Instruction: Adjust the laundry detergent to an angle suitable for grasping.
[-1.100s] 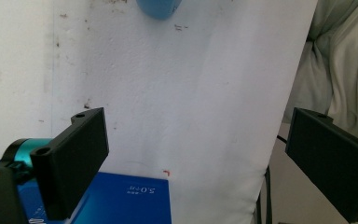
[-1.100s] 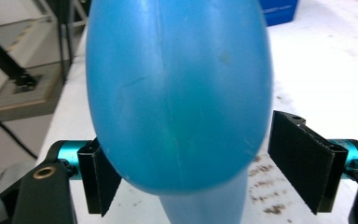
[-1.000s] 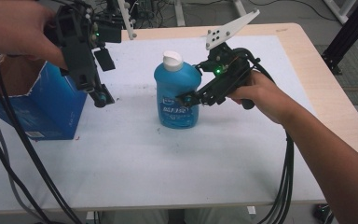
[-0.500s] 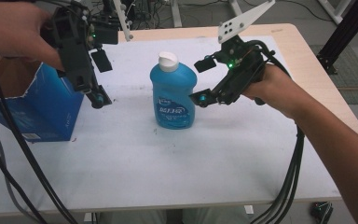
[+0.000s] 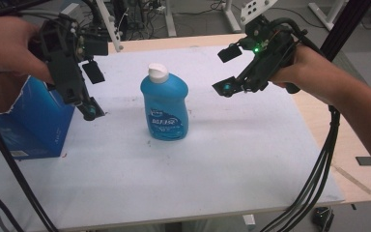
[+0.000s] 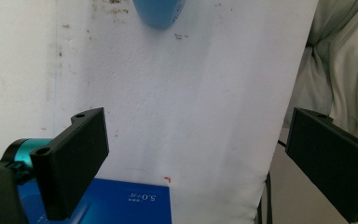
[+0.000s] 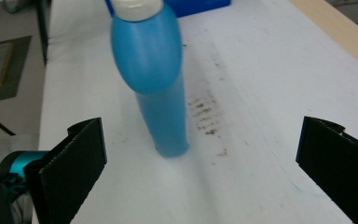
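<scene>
Standing upright mid-table, the blue bottle (image 5: 165, 107) looks smooth, slick and fairly full, so probably hefty. Its broad body below the white cap (image 5: 158, 72) seems the safest grip. The right gripper (image 5: 228, 70) has just opened, empty beside it; the left gripper (image 5: 90, 92) hangs spread near the blue box (image 5: 31, 123).

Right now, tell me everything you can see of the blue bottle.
The blue bottle looks like glossy plastic, with a white cap and a printed label low on its front. It bulges at the shoulder and narrows toward the base. It stands upright near the middle of the white tabletop, cap closed. Nothing touches it except the table.
</scene>
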Available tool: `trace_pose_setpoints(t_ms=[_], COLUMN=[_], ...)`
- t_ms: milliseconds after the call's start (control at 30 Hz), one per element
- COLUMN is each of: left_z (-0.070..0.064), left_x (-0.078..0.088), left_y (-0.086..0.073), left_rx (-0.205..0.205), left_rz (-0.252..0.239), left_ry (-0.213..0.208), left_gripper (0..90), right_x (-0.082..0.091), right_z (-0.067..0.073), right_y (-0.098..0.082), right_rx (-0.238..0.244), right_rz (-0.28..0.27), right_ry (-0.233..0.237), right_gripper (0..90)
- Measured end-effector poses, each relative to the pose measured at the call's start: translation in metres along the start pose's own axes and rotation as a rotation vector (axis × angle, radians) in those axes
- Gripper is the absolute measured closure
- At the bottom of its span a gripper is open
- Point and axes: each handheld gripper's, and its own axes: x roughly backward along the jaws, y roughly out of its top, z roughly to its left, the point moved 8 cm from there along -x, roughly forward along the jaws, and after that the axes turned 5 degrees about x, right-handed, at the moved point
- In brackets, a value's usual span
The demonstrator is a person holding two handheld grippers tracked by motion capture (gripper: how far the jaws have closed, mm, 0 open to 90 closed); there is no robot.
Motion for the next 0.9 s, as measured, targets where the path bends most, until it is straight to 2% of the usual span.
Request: trace_pose_setpoints(t_ms=[133, 200, 267, 367, 500, 600, 667, 767, 833, 900], left_z=[0.002, 0.002, 0.003, 0.004, 0.006, 0.008, 0.011, 0.018, 0.023, 0.028], left_x=[-0.001, -0.001, -0.001, 0.0, 0.002, 0.004, 0.006, 0.009, 0.012, 0.015], left_y=[0.002, 0.003, 0.005, 0.006, 0.008, 0.011, 0.013, 0.015, 0.016, 0.018], left_rx=[0.002, 0.001, -0.003, 0.0, 0.0, -0.001, -0.004, -0.002, 0.0, -0.004], left_rz=[-0.003, -0.004, -0.008, -0.011, -0.013, -0.016, -0.021, -0.034, -0.046, -0.064], left_ry=[0.002, 0.002, 0.004, 0.004, 0.007, 0.011, 0.012, 0.027, 0.03, 0.03], left_gripper=[5.9, 5.9, 5.9, 5.9, 5.9, 5.9, 5.9, 5.9, 5.9, 5.9], right_x=[0.013, 0.018, 0.023, 0.033, 0.042, 0.05, 0.054, 0.059, 0.062, 0.066], right_z=[-0.007, -0.01, -0.015, -0.016, -0.012, -0.01, -0.004, 0.004, 0.007, 0.011], right_y=[-0.005, -0.009, -0.014, -0.022, -0.031, -0.039, -0.046, -0.053, -0.056, -0.058], right_rx=[-0.032, -0.061, -0.098, -0.135, -0.187, -0.196, -0.209, -0.233, -0.237, -0.219], right_rz=[0.023, 0.052, 0.08, 0.134, 0.227, 0.314, 0.368, 0.423, 0.447, 0.457], right_ry=[-0.027, -0.031, -0.059, -0.053, -0.027, -0.051, -0.011, 0.029, 0.028, 0.02], right_gripper=[0.7, 0.7, 0.8, 0.8, 0.9, 1.1, 1.2, 1.2, 1.2, 1.2])
